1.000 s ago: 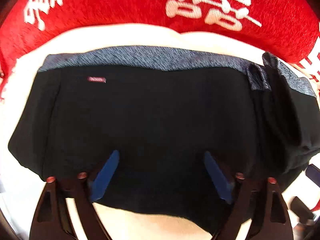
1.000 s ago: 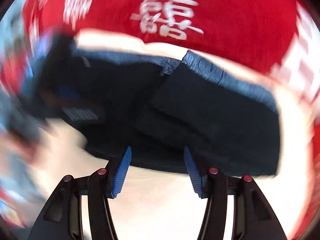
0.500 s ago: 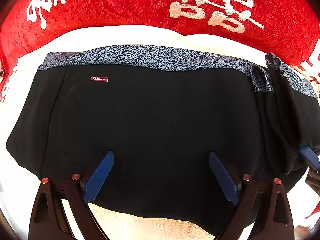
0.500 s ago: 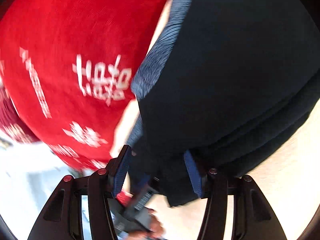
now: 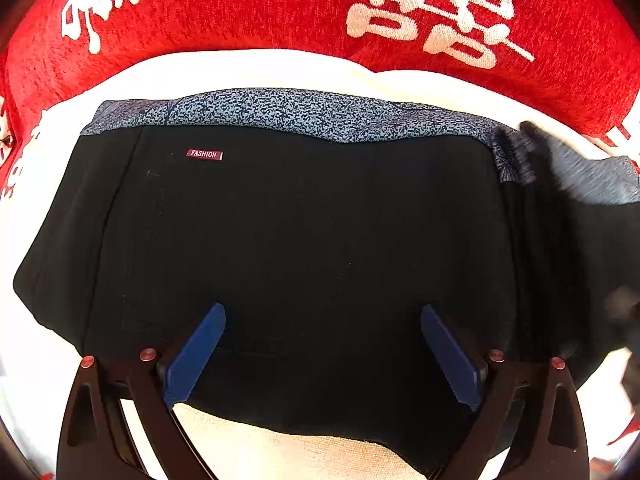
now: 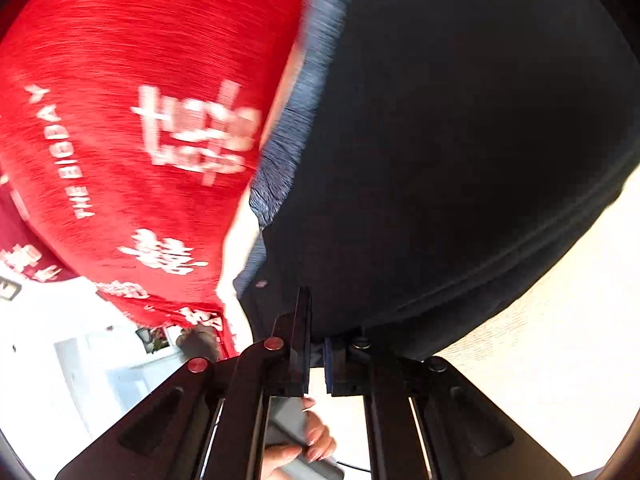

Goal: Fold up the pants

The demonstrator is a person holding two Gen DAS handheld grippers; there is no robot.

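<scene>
The left gripper (image 5: 322, 354) stands wide, and its jaws have just been opening further. Its two blue pads (image 5: 196, 354) hang over the near part of the black pants (image 5: 304, 248), and no fabric is pinched between them. It points down steeply at the cloth.

The right gripper (image 6: 316, 350) has just been closing, and its jaws are now almost together. They bite on the edge of the black pants (image 6: 460, 140), where a thick fold of dark fabric comes down to the pads. Below this gripper, in the right wrist view, a hand (image 6: 298, 446) holds a grey handle; the picture there is blurred in part.

The pants lie folded on a cream surface (image 5: 304, 456). The speckled blue-grey waistband (image 5: 304, 114) runs along the far edge, and a small red label (image 5: 204, 154) reading FASHION sits just below it, toward the left. On the right side of the left wrist view the fabric is bunched and blurred.

Beyond the cream surface lies a red cloth (image 5: 256, 16) with large white characters; in the right wrist view the same red cloth (image 6: 120, 80) shows the words THE BIG DAY. There is no container to see in either view.
</scene>
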